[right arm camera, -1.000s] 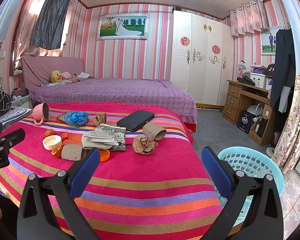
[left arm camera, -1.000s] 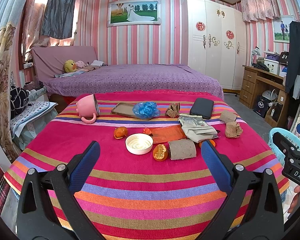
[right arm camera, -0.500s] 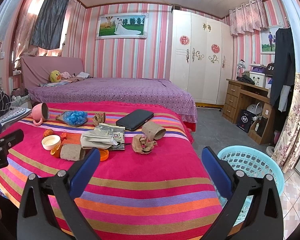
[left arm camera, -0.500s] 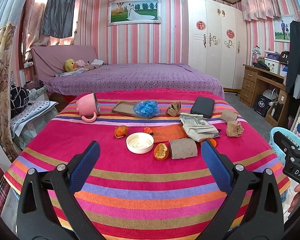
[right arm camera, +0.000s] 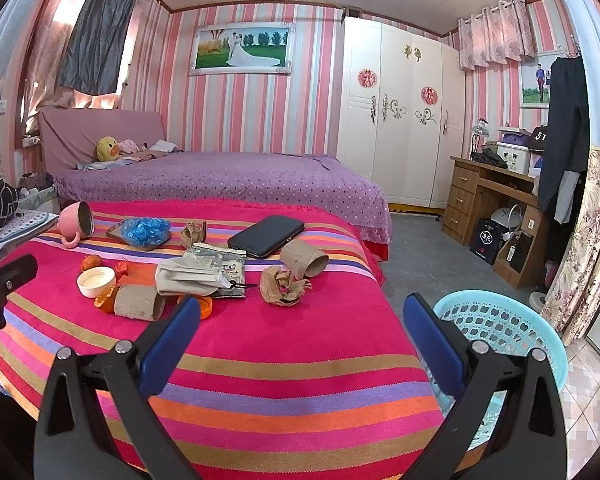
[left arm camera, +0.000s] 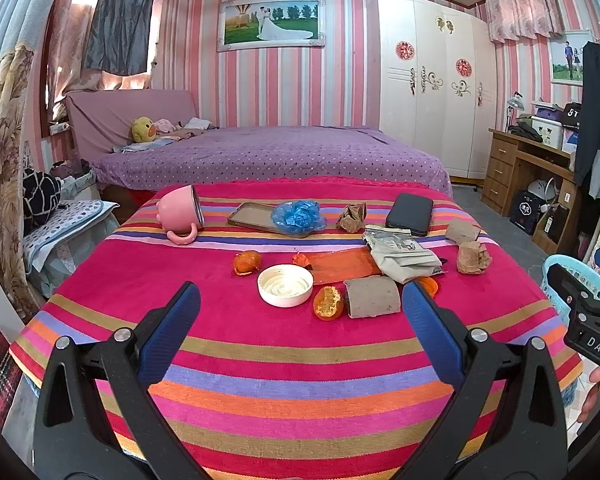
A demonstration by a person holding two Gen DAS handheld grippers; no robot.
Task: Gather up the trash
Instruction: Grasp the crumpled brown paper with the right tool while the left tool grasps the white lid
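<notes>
- Vs 1 s ago: left wrist view has crept slightly toward the striped table; items sit a bit lower and larger in frame. Right wrist view is nearly unchanged. No item has shifted on the cloth.
- left gripper: jaws spread wide, holding nothing, hovering over the near edge of the table, aimed at the white lid.
- right gripper: jaws spread wide too, holding nothing, over the near right corner, with the blue basket on the floor just past the table's right edge.
- Trash clusters mid-table: orange peel touches the grey cardboard tube, just right of the lid.
- That tube lies on its side, long axis roughly parallel to the near edge; in the right wrist view its open end faces right.
- Second cardboard tube sits near the right edge, on its side, opening toward the right and near side.
- Crumpled brown paper is just in front of it, touching or nearly so; I cannot tell which.
- Folded packet overlaps the orange wrapper.
- Far edge: pink mug tipped on its side, mouth pointing right; blue plastic wad on a tray; black case.
</notes>
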